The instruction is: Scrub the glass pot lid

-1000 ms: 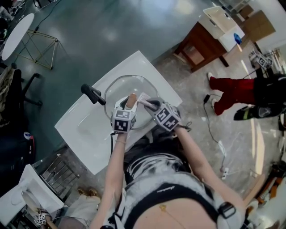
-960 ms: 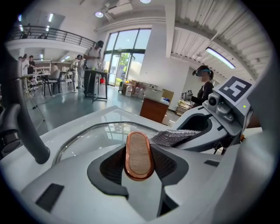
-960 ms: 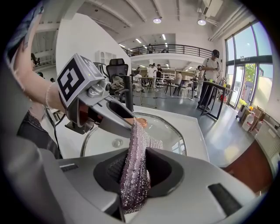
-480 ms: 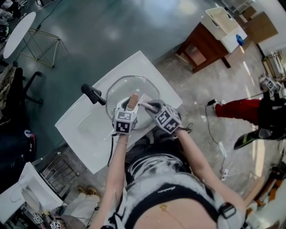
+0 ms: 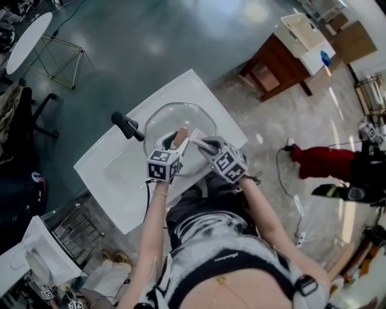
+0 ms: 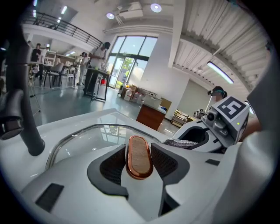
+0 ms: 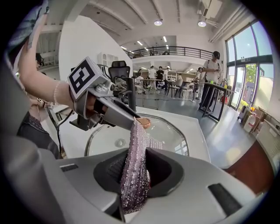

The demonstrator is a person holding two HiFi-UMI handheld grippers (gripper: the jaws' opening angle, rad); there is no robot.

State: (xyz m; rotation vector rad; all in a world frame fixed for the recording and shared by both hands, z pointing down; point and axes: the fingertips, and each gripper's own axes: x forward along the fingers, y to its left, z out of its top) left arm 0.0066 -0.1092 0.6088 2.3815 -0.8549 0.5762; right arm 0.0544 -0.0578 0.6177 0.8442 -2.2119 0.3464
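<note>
Left gripper, just widening, holds knob; right gripper's own view shows cloth clamped.

- Glossy dark green floor gives way to pale mottled floor on the right.
- A brown wooden cabinet stands there, and a round white table far left.
- Tall windows, round ceiling lights, a railed mezzanine.

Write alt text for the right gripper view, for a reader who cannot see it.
The right gripper clamps a glittery purple scrub cloth whose top reaches the copper-rimmed knob of a glass lid lying over a white sink. The left gripper grips that knob.
</note>
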